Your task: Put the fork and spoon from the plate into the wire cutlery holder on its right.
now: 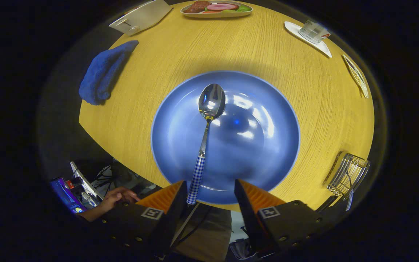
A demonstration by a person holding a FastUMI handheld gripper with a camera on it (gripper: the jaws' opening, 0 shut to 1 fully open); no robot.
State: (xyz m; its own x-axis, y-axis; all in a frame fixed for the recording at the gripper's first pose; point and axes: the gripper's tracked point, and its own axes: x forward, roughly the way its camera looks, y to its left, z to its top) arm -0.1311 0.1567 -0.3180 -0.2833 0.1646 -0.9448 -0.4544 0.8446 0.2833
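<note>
Gripper (211, 193) hung over a blue plate (267, 160) on a round wooden table (151, 51), its fingers spread wide and pointing down at the dish.

Between the parted fingers lay the spoon (206, 134), bowl facing up and away, its checked handle running back to end just beside the left finger (166, 198); whether the two touched could not be told, and the right finger stood well apart from it. Off to the right of the plate, near the table's edge, stood the wire cutlery holder (347, 174), with a checked handle showing at its lower side. Beyond the plate were a blue cloth (104, 72), a toaster (140, 16), a dish of food (216, 8) and a glass on a white saucer (313, 32). A person's hand (116, 198) rested below the table's rim, left of the gripper.
</note>
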